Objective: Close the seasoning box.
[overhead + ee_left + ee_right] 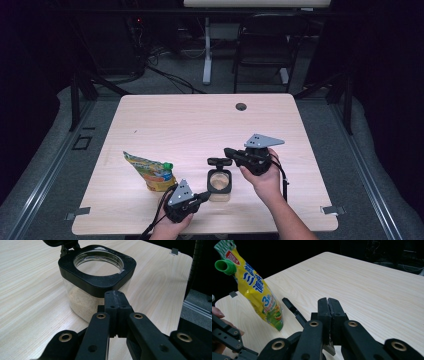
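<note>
A clear square jar [219, 183] with a black rim [97, 281] stands near the table's front edge, with pale powder in its lower part. Its hinged black lid [219, 161] stands open at the far side. My left gripper [205, 196] is shut with nothing in it, and its tips [115, 295] sit right at the jar's near rim; I cannot tell whether they touch it. My right gripper [228, 151] is shut and empty, hovering just right of the open lid [292, 308]; its jaws [328, 303] point toward a yellow pouch [259, 296] with a green cap [223, 266].
The yellow pouch [151, 172] stands left of the jar, close to my left hand [170, 227]. A cable hole [241, 106] sits in the far part of the wooden table [200, 125]. Beyond the table stand a chair [265, 45] and a desk leg.
</note>
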Available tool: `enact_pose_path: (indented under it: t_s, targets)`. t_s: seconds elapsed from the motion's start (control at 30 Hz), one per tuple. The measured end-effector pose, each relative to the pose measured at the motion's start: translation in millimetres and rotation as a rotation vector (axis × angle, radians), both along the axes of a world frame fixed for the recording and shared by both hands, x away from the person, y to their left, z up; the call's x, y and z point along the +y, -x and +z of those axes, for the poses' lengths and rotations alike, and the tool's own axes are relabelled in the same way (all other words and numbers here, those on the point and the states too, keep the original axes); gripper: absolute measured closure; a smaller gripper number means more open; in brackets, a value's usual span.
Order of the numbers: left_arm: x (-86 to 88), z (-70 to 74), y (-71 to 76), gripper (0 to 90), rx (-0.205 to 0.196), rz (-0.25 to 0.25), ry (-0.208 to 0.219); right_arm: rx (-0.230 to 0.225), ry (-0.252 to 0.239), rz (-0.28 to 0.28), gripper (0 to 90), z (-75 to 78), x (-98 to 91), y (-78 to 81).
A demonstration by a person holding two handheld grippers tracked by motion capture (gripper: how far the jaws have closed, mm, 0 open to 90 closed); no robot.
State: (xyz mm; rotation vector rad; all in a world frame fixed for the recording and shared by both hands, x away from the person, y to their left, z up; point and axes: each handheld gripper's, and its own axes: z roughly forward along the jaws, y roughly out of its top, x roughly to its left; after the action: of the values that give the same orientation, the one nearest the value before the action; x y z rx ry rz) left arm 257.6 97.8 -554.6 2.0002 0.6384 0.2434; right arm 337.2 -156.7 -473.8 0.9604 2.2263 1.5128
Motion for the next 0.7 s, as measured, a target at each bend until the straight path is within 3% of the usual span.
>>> enact_pose_path:
  t_s: [0.27, 0.7]
  targets:
    - [0.2, 0.1, -0.2, 89.9, -0.004, 0.000, -0.004, -0.003, -0.001, 0.020, 88.7, -3.9, 2.1, 9.8]
    - [0.2, 0.0, 0.5, 89.8, 0.001, 0.007, 0.003, 0.014, 0.008, 0.049, 88.1, -25.6, 3.2, 28.6]
